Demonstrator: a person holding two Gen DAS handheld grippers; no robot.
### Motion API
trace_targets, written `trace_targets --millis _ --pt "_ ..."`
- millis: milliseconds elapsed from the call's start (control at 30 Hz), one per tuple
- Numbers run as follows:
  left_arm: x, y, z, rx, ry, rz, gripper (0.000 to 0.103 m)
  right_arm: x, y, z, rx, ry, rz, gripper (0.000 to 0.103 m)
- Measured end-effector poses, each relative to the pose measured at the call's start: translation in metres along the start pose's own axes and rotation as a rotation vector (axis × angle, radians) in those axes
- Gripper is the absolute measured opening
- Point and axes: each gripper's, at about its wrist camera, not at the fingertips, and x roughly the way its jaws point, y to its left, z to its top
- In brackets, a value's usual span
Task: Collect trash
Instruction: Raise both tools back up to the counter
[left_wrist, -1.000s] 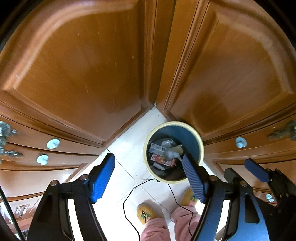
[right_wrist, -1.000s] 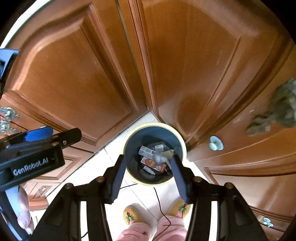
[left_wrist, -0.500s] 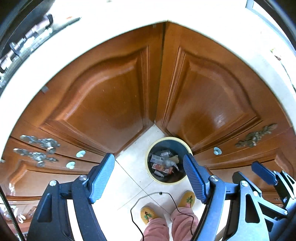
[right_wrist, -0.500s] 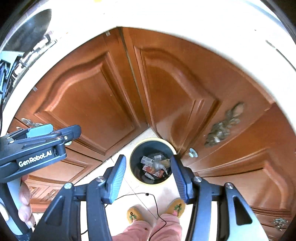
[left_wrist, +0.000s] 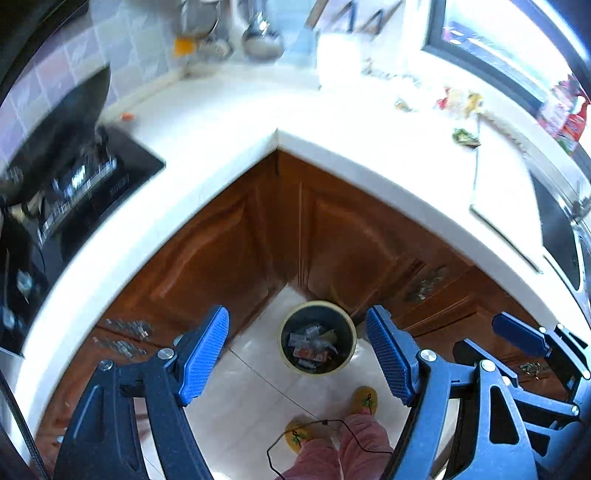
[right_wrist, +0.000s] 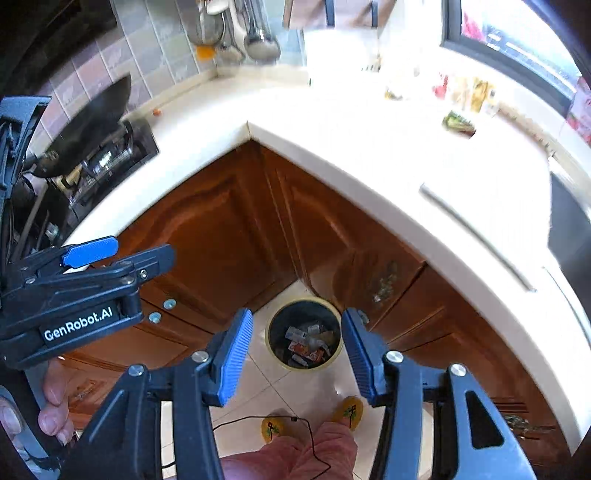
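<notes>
We have both grippers empty, the left gripper (left_wrist: 297, 356) and right gripper (right_wrist: 297, 356) with jaws apart, above the trash bin (left_wrist: 317, 341) at lower centre. Next scraps, like the green wrapper (left_wrist: 465, 137), lie upper right on the bench (left_wrist: 229, 122); we should approach them low and square.

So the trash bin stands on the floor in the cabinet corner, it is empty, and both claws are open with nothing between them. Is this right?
Not quite: the trash bin is not empty. Both wrist views show wrappers and small packages lying inside it. The rest holds: it stands on the floor in the cabinet corner, and the left claw and right claw are open with nothing between them.
</notes>
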Motion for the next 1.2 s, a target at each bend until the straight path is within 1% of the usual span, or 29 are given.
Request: trace_targets --millis 100,200,367,533,667,767,833,933,1100,1200 --pt "-0.023 -0.006 0.011 0.031 -0.035 0.003 0.081 -0.026 0.000 0.008 0.002 -0.051 -0.015 0.051" --pt "-0.046 -0.009 0.024 0.055 -0.080 0.001 0.081 -0.051 0.000 0.018 -0.003 -0.099 -0.036 0.051" --pt "-0.078 -0.017 0.040 0.059 -0.151 -0.017 0.082 -0.096 -0.005 0.035 0.002 -0.173 -0.054 0.051" --pt "-0.106 -0.024 0.055 0.077 -0.218 -0.019 0.086 -0.129 -0.020 0.049 0.035 -0.211 -0.066 0.051" --pt "-0.122 -0.026 0.071 0.074 -0.255 -0.033 0.087 -0.149 -0.033 0.066 0.054 -0.220 -0.070 0.051" --pt "-0.133 -0.027 0.086 0.062 -0.290 -0.032 0.093 -0.163 -0.045 0.081 0.052 -0.231 -0.080 0.051" --pt "-0.137 -0.027 0.096 0.056 -0.309 -0.027 0.094 -0.170 -0.053 0.091 0.045 -0.236 -0.088 0.051" --pt "-0.136 -0.032 0.111 0.050 -0.311 -0.030 0.094 -0.174 -0.069 0.108 0.043 -0.239 -0.108 0.051" --pt "-0.124 -0.045 0.136 0.039 -0.307 -0.021 0.094 -0.169 -0.104 0.143 0.048 -0.231 -0.086 0.051" --pt "-0.107 -0.057 0.155 0.027 -0.290 -0.023 0.094 -0.159 -0.129 0.167 0.050 -0.228 -0.070 0.051"
